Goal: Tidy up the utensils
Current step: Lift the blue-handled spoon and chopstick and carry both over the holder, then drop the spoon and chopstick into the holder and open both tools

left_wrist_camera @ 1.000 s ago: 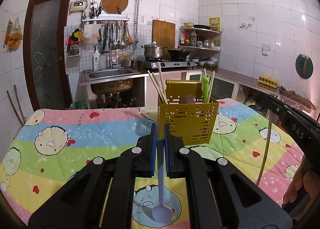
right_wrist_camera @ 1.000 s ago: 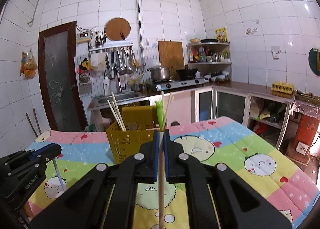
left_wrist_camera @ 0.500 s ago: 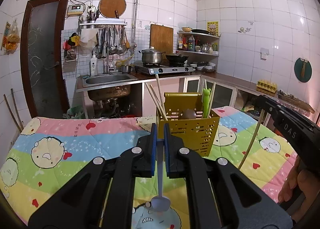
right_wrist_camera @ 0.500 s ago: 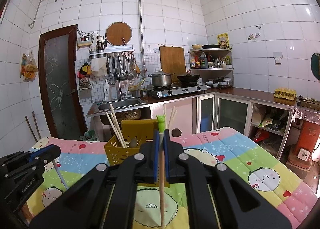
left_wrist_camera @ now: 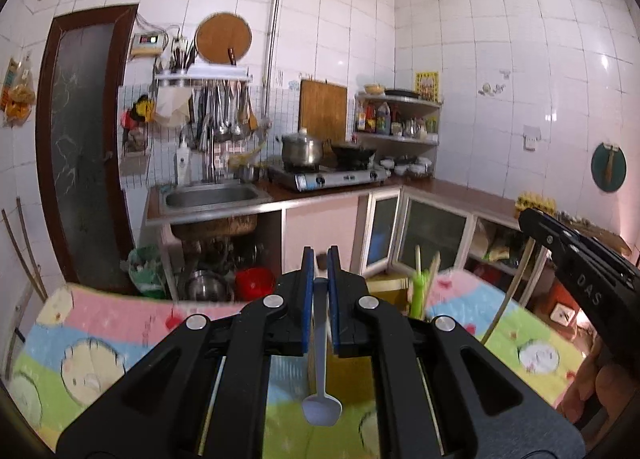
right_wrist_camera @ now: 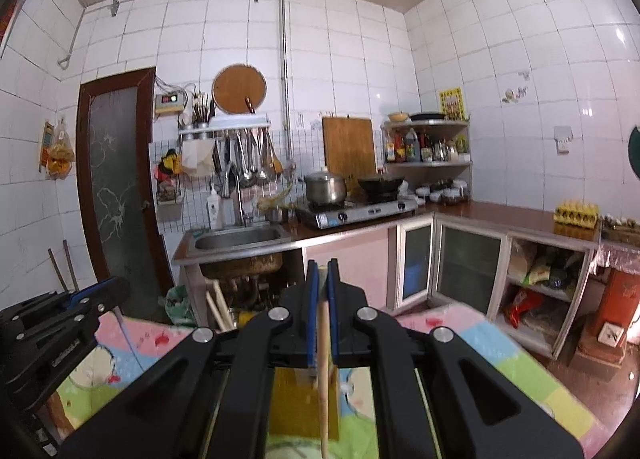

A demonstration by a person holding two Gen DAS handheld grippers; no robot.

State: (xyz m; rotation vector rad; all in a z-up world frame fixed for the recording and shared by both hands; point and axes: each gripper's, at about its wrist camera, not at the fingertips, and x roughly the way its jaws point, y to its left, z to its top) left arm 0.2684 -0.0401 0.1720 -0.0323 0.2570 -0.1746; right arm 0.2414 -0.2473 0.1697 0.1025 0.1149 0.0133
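Observation:
My left gripper (left_wrist_camera: 319, 259) is shut on a pale blue spoon (left_wrist_camera: 321, 403), bowl end hanging toward the camera. The yellow perforated utensil holder (left_wrist_camera: 386, 285) sits just below and behind the fingers, mostly hidden, with a green utensil (left_wrist_camera: 417, 295) and chopsticks sticking up. My right gripper (right_wrist_camera: 323, 271) is shut on a wooden chopstick (right_wrist_camera: 324, 387), above the same yellow holder (right_wrist_camera: 298, 399), where chopsticks (right_wrist_camera: 218, 309) lean at its left. Each gripper shows in the other's view, the right one (left_wrist_camera: 576, 283) and the left one (right_wrist_camera: 52, 335).
The table has a colourful cartoon cloth (left_wrist_camera: 92, 359). Behind it stand a steel sink (left_wrist_camera: 212, 197), a gas stove with a pot (left_wrist_camera: 304, 151) and a counter with glass-door cabinets (right_wrist_camera: 468, 263). A dark door (left_wrist_camera: 80, 139) is at the left.
Both grippers have risen and moved forward over the yellow holder, each still holding its utensil. The holder has dropped low in both views and is now largely hidden by the fingers.

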